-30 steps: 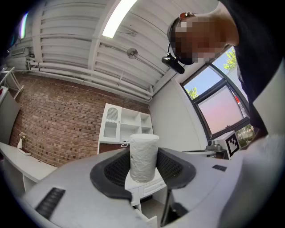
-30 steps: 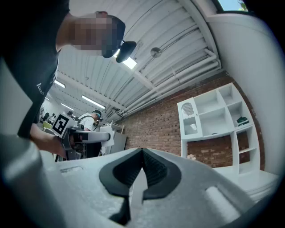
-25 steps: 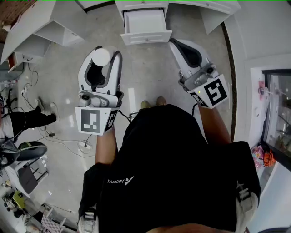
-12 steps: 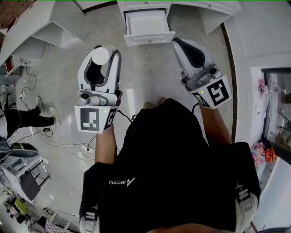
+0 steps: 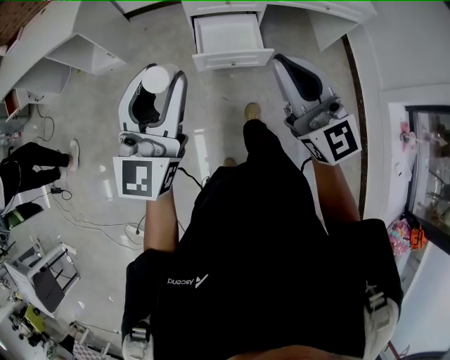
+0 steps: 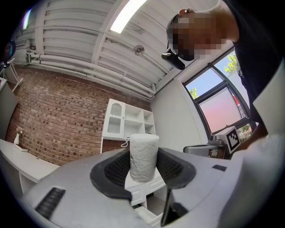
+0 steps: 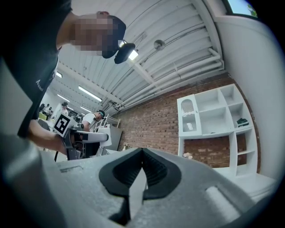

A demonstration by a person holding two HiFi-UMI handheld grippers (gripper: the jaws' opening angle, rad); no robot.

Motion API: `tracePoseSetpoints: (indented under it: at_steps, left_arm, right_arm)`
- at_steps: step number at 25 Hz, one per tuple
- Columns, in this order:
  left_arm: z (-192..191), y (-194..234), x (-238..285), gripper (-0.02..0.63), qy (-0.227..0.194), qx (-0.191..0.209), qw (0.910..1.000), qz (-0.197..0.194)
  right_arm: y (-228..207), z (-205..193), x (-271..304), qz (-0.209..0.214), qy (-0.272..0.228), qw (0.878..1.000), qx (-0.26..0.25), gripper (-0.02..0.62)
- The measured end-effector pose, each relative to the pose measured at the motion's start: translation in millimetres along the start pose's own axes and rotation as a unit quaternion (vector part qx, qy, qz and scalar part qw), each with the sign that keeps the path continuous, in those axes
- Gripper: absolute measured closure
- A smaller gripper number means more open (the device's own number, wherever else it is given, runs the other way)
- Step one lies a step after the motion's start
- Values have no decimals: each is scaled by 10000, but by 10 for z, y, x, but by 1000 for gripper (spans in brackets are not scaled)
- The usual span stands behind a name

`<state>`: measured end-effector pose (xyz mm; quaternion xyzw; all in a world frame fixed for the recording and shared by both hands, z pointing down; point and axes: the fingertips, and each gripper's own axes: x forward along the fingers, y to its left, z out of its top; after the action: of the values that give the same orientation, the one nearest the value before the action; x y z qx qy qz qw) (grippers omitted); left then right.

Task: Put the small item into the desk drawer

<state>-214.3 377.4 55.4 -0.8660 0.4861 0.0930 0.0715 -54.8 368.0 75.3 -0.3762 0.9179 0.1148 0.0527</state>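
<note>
— At the left gripper [image 5: 163, 73], what sits between the fingers?
— A white roll [image 5: 156, 80]. In the left gripper view it stands upright. The fingers [image 6: 173, 167] are spread wide and pinch it, with one dark ribbed pad against each side. Its top end rises clear above the pads.
— Where is the roll relative to the drawer [image 5: 233, 58]?
— Well apart. In the head view the drawer stands pulled out of the white desk [image 5: 309, 10] at the top of the frame, and its inside shows white. The roll is held over the floor [image 5: 218, 105], short of the drawer and to its left.
— And the right gripper [image 5: 281, 63]?
— Its fingers are pressed together at the tips with nothing between them; only a thin slit shows lower down. It sits over the floor, just short of the drawer's right corner.
— How are the two held?
— One in each hand, marker cubes toward the person, both pointing toward the desk. A shoe [image 5: 251, 110] shows on the floor between the grippers.
— Surroundings?
— A brick wall [image 6: 53, 111] and a white shelf unit [image 6: 127, 122] lie ahead in the left gripper view. A second person [image 5: 28, 165] is at the left edge of the head view, well apart
</note>
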Motion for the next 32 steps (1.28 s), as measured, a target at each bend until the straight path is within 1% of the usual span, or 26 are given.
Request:
tracePoseSetpoints:
  at_steps: [5,8,10,14,20,26,32]
  left_arm:
    - [-213,148,271,433,123,54,9999,29]
    - [-367,270,548,433,216,67,9997,46]
    - [-489,363,782,433,296,80,9995,38]
    - [-755,500,1329,433,489,119,9987,23]
    - [-1195,697,2150,433,793,140,9967,58]
    - [-1683,1015,2863,433,1231,245,9919,190]
    - [-2261,1244,3417,433,1756,257,9837,297]
  right_arm:
    - [-223,-237,226,131,43,9998,-166,594]
    - [-456,-394,431,242,81,9992,-302,594]
    - [-665,-493,588,268,98,9990,-338,594]
    - [-1143,-705,859,254,181,9993,-215,594]
    - [-1870,-1157,1204,346,384,9986,-110,594]
    - [-2541,-1614,1650,512,559,9971,3,594]
    - [-3079,-2079,1985,657,713,9952,98,594]
